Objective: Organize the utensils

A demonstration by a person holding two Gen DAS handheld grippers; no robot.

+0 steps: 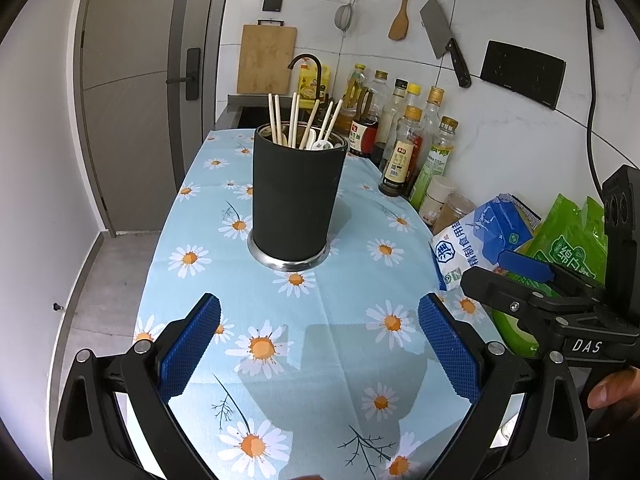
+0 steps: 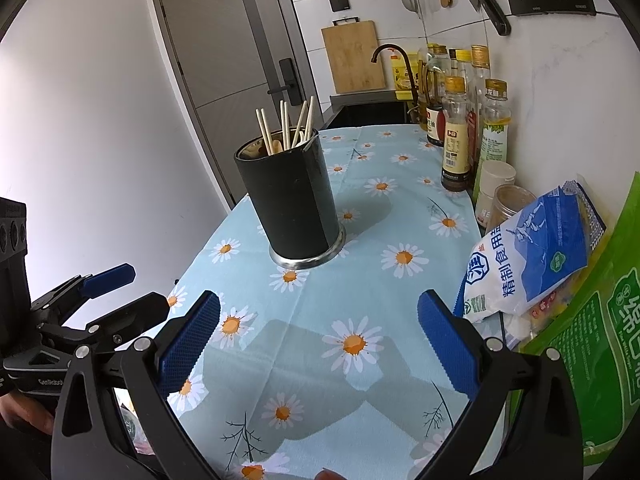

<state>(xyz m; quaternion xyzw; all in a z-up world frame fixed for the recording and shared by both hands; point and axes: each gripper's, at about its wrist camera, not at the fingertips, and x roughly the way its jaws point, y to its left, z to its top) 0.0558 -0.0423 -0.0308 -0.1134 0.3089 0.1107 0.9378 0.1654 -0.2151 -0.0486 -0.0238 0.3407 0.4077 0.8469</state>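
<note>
**Q:** Blue pads (image 1: pixel 188 350) nearest the lens: what do they hold?

**A:** Nothing. On my left gripper (image 1: pixel 319 350) the fingers stand wide apart over the daisy cloth (image 1: pixel 360 208), and on my right gripper (image 2: pixel 319 350) likewise. Both are level and aimed forward, side by side.

**Q:** Where are the utensils?

**A:** Chopsticks (image 1: pixel 294 122) and spoons stand upright in the black holder (image 1: pixel 298 196), well ahead at mid-cloth. I judge the sorting nearly done; I see no loose utensil. Any further approach should stay centred to avoid tipping the holder.

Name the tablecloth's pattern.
Light blue tablecloth with white, orange-centred daisies; clearest in the left wrist view.
</note>
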